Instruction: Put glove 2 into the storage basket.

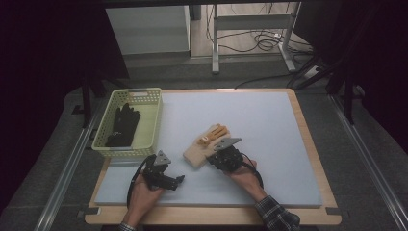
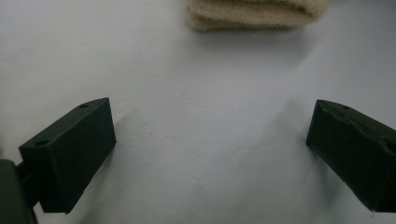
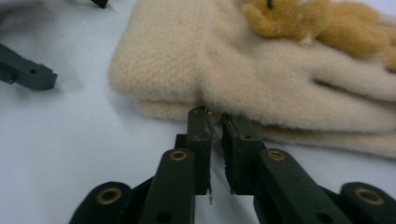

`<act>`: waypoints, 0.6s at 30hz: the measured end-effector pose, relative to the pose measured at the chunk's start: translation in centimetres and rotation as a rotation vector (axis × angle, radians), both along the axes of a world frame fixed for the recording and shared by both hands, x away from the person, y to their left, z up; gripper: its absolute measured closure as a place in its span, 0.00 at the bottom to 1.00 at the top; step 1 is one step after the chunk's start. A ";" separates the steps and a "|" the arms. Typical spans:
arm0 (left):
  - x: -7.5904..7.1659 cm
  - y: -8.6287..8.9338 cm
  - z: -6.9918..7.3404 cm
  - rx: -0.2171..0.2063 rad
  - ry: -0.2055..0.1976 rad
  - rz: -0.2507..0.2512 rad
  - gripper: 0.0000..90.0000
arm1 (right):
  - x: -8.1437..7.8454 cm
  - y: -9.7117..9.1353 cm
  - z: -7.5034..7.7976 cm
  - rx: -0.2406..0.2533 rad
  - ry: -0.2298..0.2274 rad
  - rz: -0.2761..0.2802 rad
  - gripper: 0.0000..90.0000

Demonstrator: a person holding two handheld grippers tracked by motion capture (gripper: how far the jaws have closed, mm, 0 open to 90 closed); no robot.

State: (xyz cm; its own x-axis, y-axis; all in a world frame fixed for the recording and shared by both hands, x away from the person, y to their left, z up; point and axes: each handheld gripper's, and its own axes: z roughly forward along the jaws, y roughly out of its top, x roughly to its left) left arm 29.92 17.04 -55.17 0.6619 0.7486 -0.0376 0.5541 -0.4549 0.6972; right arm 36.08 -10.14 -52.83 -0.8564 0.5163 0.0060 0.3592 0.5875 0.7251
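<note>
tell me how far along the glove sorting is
Done: black gloves lie in the yellow basket. In hand: right gripper, jaws nearly closed with a narrow gap, sits at the edge of the beige gloves, gripping nothing. Left gripper waits open. Left: the beige gloves lie on the mat.

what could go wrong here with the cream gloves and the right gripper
The right gripper has its jaws nearly together at the edge of the stacked cream gloves, with no fabric visibly between them, so it may grab only one layer or slip off. The left gripper is open and apart, so nothing steadies the stack.
</note>
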 end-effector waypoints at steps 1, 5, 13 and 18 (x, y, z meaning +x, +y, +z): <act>0.0 0.0 0.0 0.000 0.000 0.000 0.02 | -0.2 -0.2 0.1 0.002 -0.004 -0.002 0.83; 0.0 0.0 0.0 0.001 0.000 0.000 0.01 | -0.7 -1.4 0.5 0.011 -0.031 -0.024 0.70; 0.0 0.0 0.0 0.002 0.002 -0.001 0.01 | -1.3 -4.7 0.8 0.015 -0.042 -0.091 0.42; 0.0 0.0 0.0 0.003 0.004 -0.002 0.02 | -1.7 -6.9 0.9 0.020 -0.045 -0.139 0.29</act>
